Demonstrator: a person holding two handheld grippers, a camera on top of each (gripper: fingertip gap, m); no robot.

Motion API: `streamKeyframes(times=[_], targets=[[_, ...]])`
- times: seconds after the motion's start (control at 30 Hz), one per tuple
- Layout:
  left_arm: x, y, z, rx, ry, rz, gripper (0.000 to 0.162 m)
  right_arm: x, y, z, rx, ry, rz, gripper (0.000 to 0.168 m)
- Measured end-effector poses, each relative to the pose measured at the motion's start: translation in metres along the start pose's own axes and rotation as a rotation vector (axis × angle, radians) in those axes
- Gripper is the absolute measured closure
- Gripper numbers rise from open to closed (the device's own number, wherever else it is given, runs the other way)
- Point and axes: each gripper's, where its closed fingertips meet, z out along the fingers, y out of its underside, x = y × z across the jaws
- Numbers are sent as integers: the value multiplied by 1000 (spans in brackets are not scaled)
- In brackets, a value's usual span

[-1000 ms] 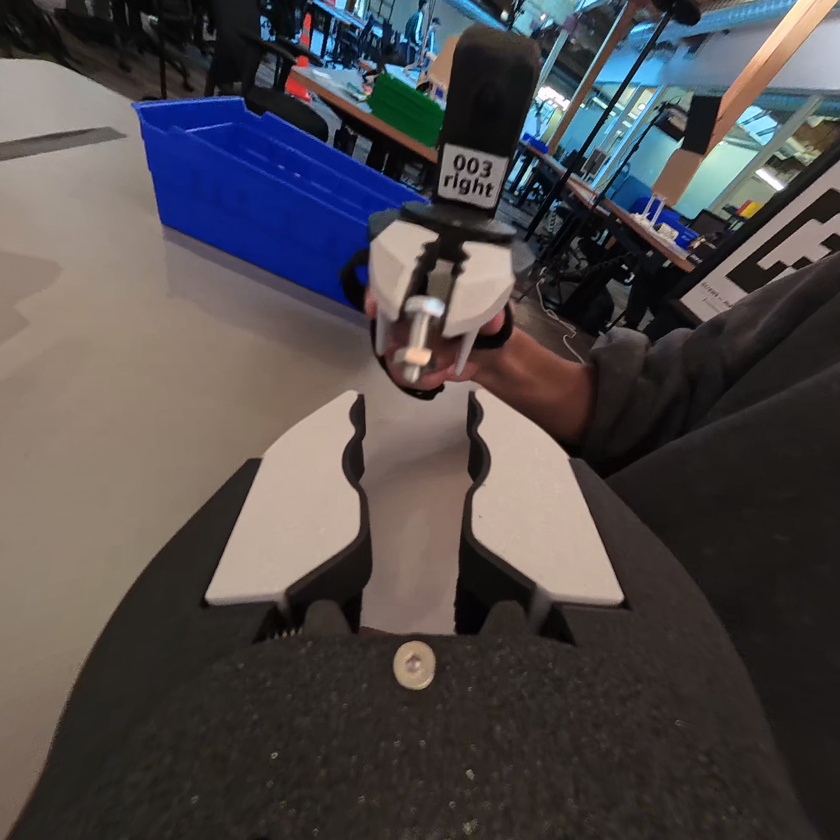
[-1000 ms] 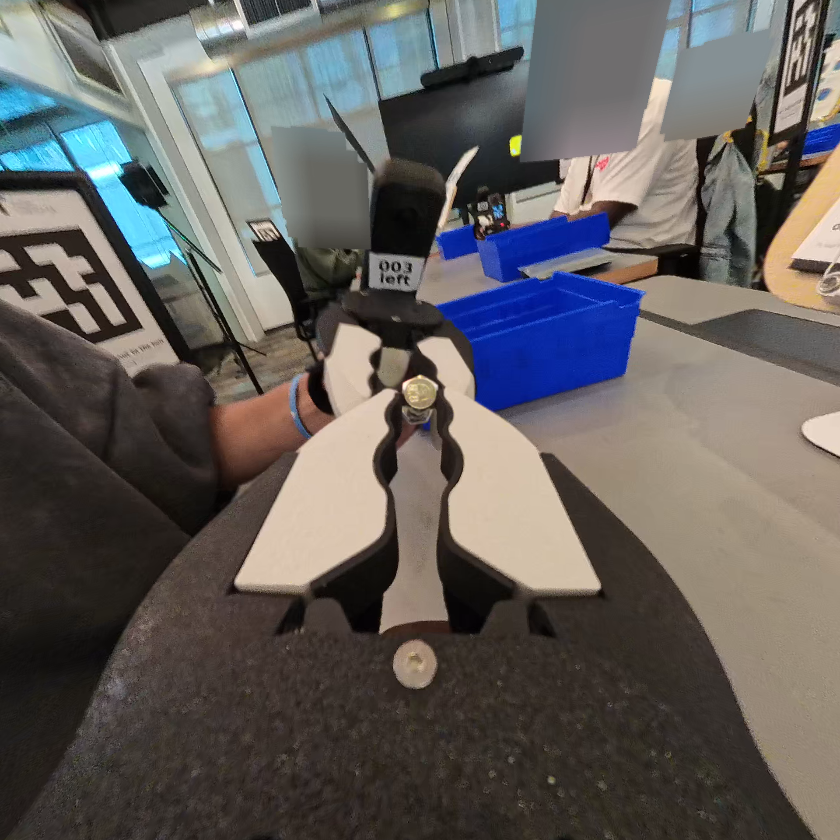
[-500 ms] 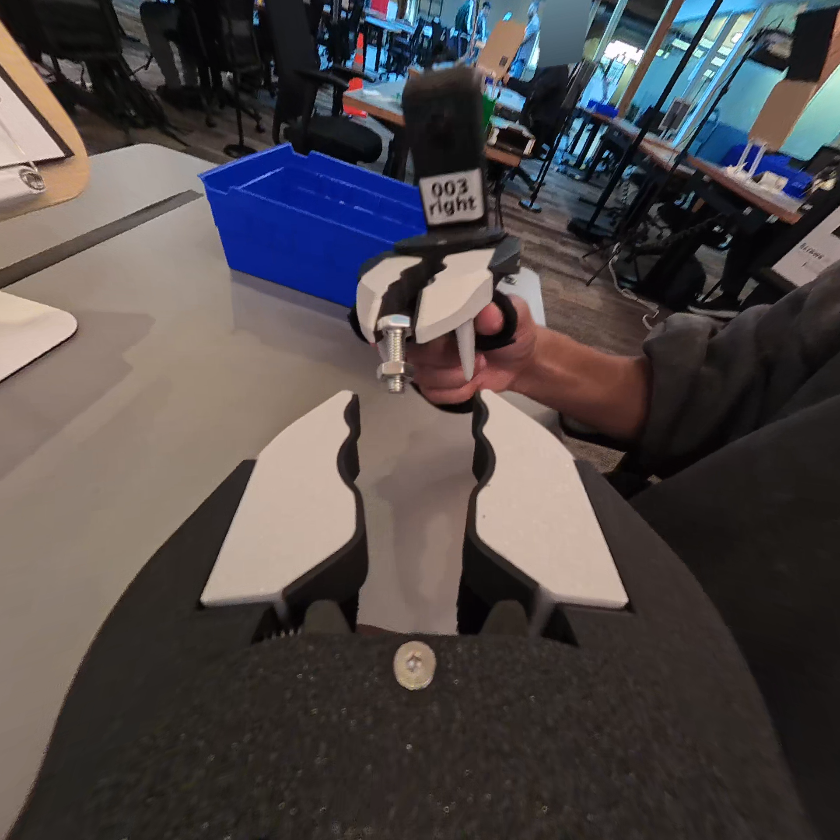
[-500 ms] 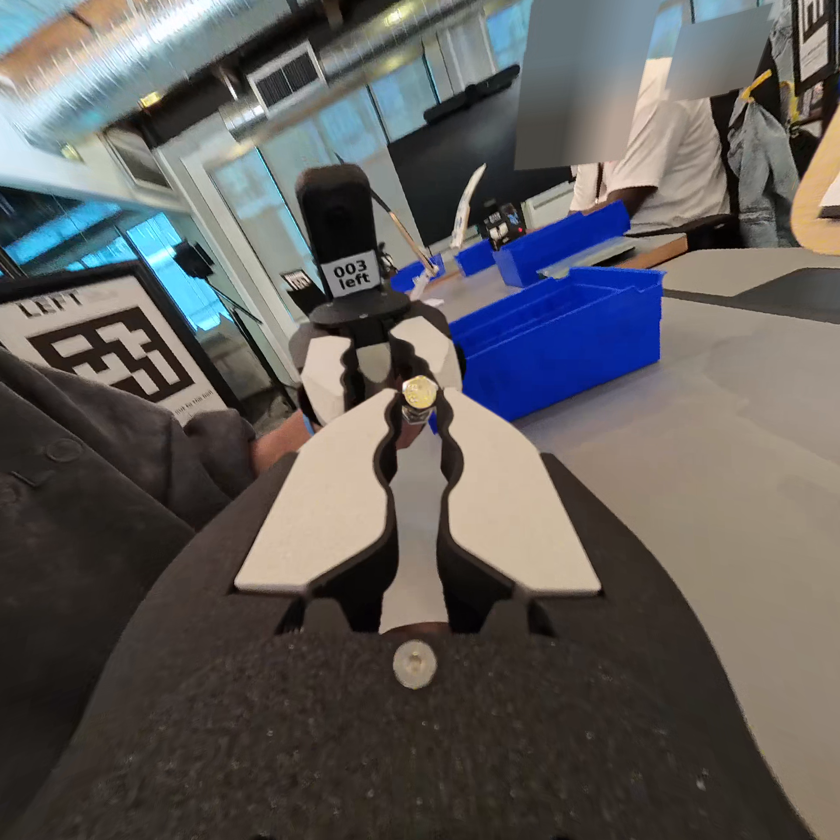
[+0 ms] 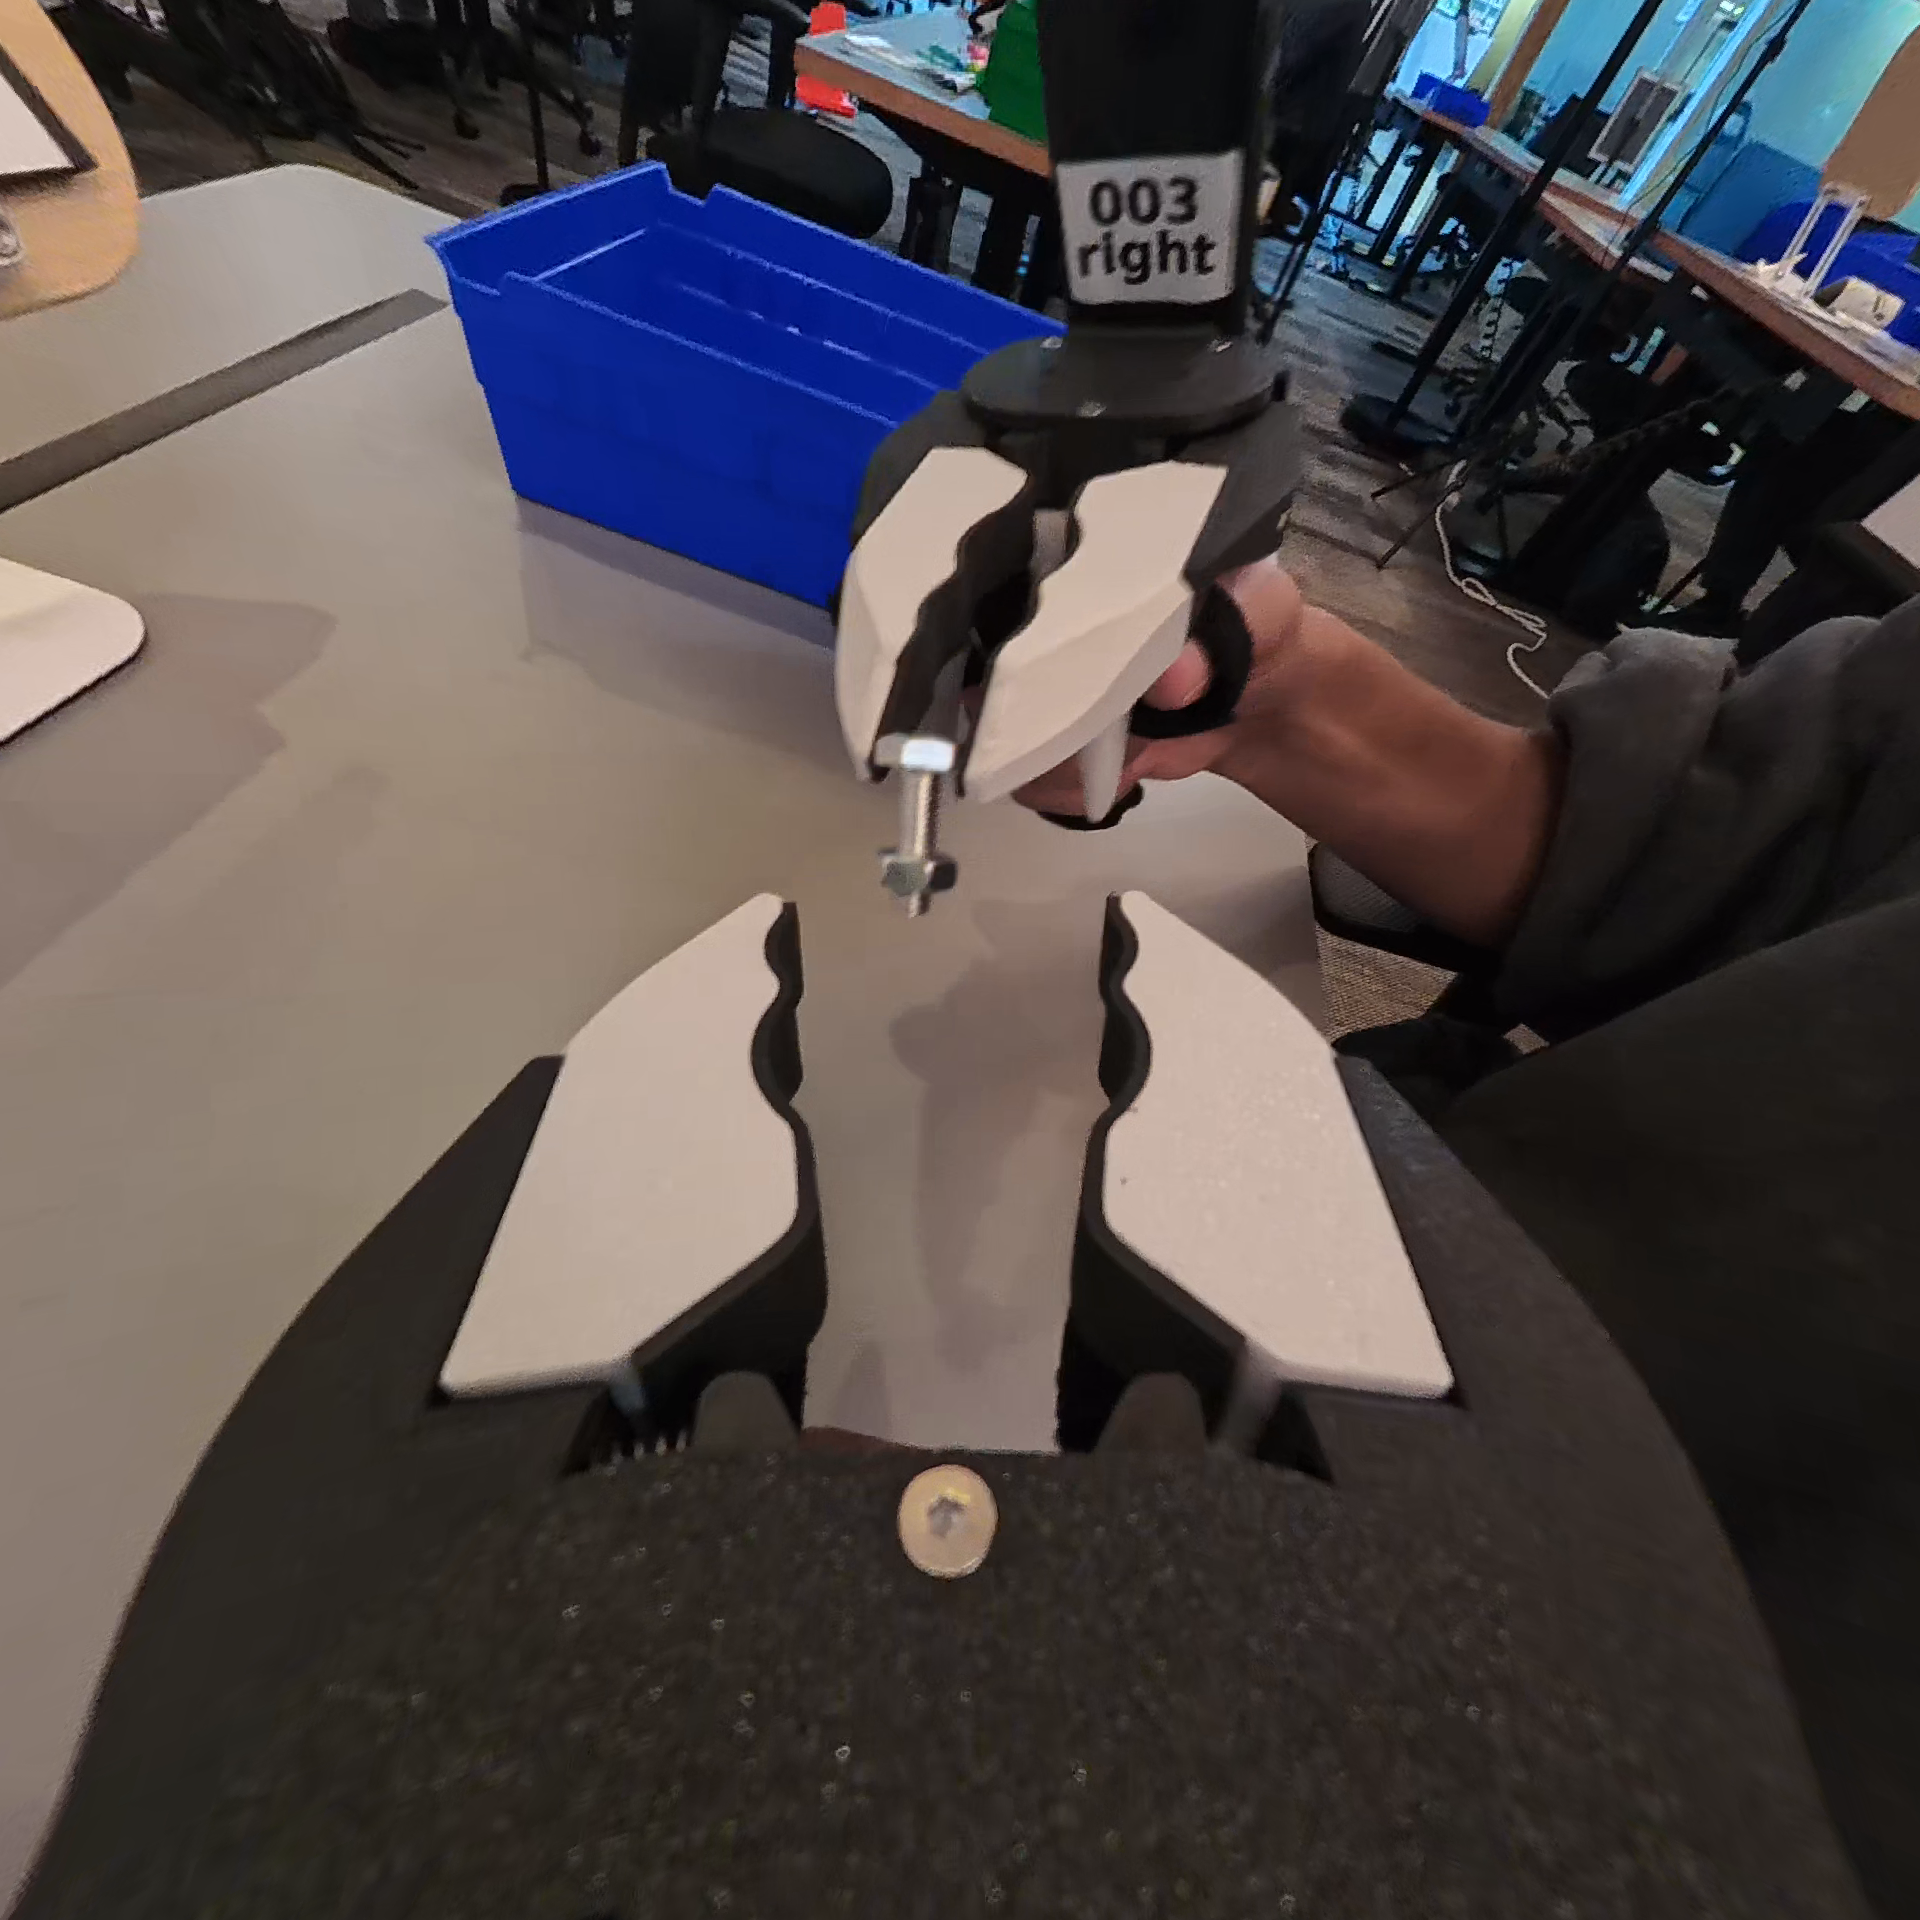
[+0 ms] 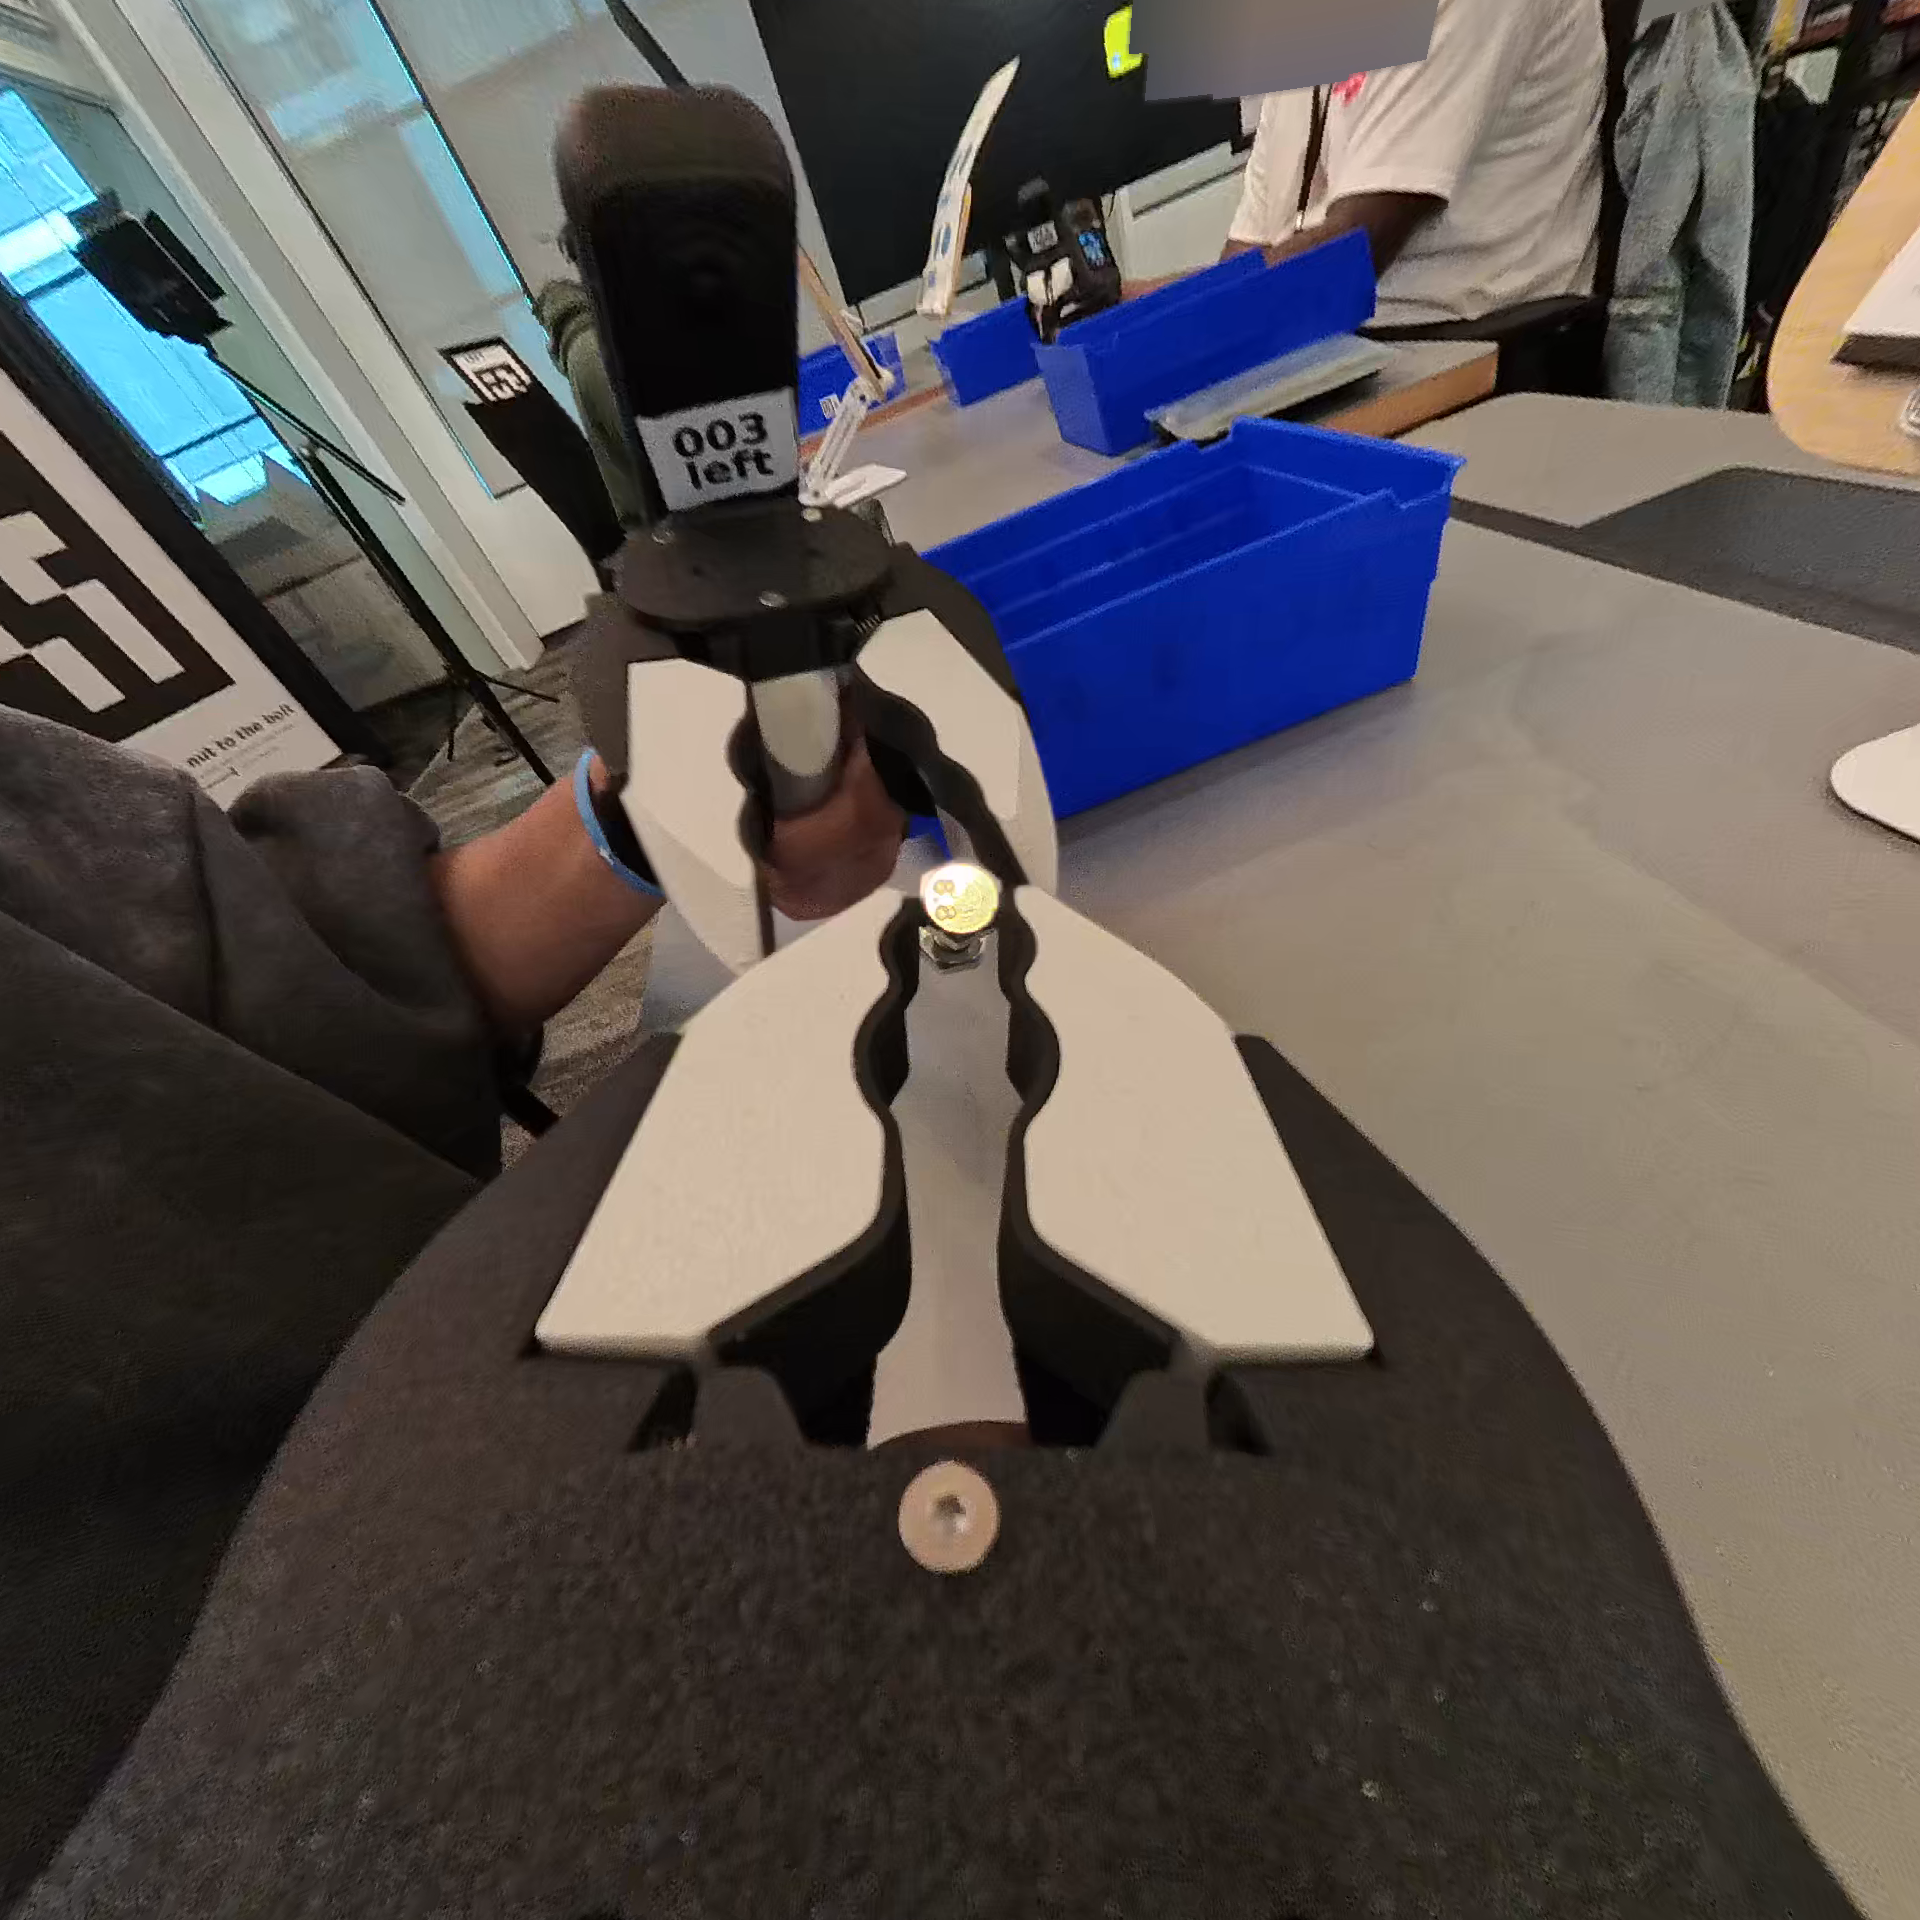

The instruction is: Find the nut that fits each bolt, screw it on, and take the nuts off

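Each tool has a broad black body with a grainy, foam-like top and one silver screw set at its centre. The left tool [image 5: 945, 914] carries two flat pale grey fingers [image 5: 665, 1132] with wavy black inner edges; the right tool [image 6: 961, 914] is built the same. Each has a black cylindrical handle with a white printed label and a round black collar. The person wears dark grey sleeves [image 5: 1704, 790], with a blue wristband [image 6: 601, 821] at the left wrist

Shiny metal bolt [image 5: 918, 808], matt table [image 5: 312, 831]
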Motion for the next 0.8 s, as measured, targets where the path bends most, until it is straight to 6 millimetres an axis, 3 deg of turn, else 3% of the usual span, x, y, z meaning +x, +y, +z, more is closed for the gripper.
streamKeyframes(times=[0.2,0.47,0.67,0.8], targets=[[12,17,28,-87,28,35,102,-13,-9,8,34,-35,-10,154],[3,4,5,-23,3,8,102,3,3,-3,-20,12,1,154],[14,18,32,-81,44,25,96,-10,-4,9,12,-23,-15,154],[0,22,22,-100,-5,12,97,-5,-2,2,7,-11,-6,154]])
